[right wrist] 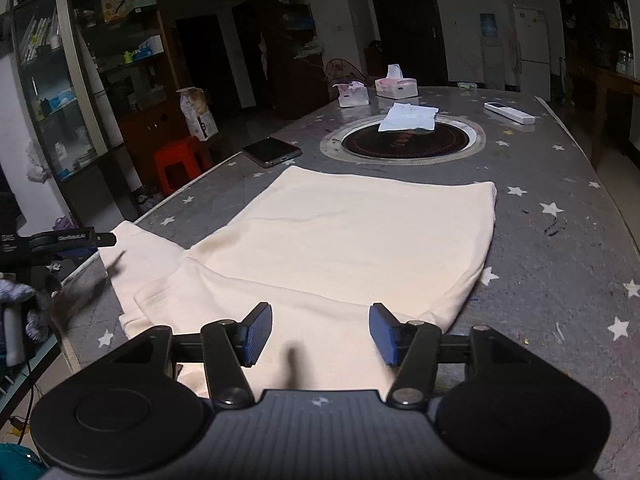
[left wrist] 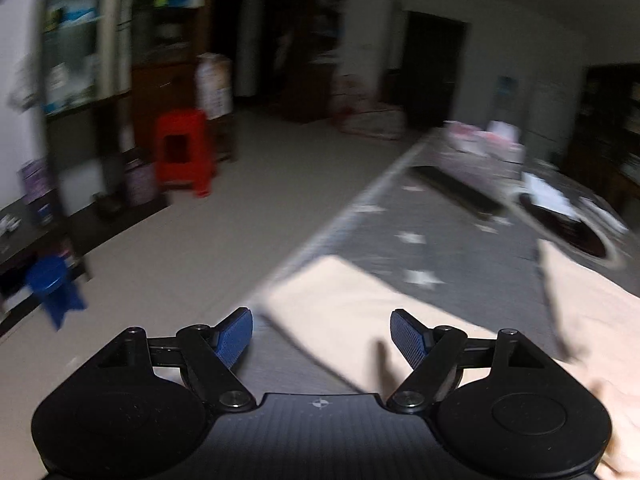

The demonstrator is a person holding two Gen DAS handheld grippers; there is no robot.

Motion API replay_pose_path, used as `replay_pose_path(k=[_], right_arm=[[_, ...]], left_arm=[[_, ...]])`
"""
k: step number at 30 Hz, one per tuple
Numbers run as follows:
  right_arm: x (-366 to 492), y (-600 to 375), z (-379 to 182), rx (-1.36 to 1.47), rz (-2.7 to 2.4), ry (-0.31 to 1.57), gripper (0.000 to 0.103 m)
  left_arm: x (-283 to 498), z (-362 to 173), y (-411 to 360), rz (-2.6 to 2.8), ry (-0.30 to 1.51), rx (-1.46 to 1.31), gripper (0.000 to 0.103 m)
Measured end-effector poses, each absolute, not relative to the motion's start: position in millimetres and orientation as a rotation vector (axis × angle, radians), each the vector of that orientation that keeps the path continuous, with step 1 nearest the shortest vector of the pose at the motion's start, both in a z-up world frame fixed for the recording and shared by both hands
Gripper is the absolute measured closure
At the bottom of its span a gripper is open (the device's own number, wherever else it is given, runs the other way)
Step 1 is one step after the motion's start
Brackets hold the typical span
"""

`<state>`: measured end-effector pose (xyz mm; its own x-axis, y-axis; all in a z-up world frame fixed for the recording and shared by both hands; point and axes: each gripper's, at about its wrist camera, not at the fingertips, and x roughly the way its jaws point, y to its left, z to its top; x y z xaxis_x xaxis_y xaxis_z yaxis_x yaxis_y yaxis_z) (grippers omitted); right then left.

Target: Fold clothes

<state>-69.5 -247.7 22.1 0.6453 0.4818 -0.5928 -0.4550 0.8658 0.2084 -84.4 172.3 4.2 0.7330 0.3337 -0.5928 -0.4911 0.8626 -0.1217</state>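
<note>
A cream garment (right wrist: 344,240) lies spread flat on the grey star-patterned table (right wrist: 560,264), one sleeve reaching toward the table's left edge. My right gripper (right wrist: 320,334) is open and empty, hovering over the garment's near edge. My left gripper (left wrist: 322,338) is open and empty above the sleeve (left wrist: 344,312) near the table's left edge; that view is blurred by motion. The left gripper also shows at the far left of the right wrist view (right wrist: 100,239).
On the table beyond the garment: a round dark inset (right wrist: 404,142) with a white folded cloth (right wrist: 410,117) on it, a tablet (right wrist: 272,151), two tissue boxes (right wrist: 396,86), a remote (right wrist: 510,112). A red stool (right wrist: 178,164) and shelves (right wrist: 80,92) stand left of the table.
</note>
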Motion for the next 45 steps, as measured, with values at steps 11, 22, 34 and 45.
replay_pose_path(k=[11, 22, 34, 45], right_arm=[[-77, -255, 22, 0.069, 0.508, 0.68, 0.048], [-82, -276, 23, 0.123, 0.467, 0.654, 0.048], [-94, -319, 16, 0.209, 0.372, 0.623, 0.048], [-94, -332, 19, 0.226, 0.353, 0.605, 0.048]], left_arm=[[-71, -3, 189, 0.426, 0.586, -0.311, 0.082], [-79, 67, 117, -0.003, 0.47, -0.411, 0.092], [-67, 88, -33, -0.589, 0.506, -0.358, 0.093], [-67, 36, -66, -0.68, 0.712, -0.254, 0.066]])
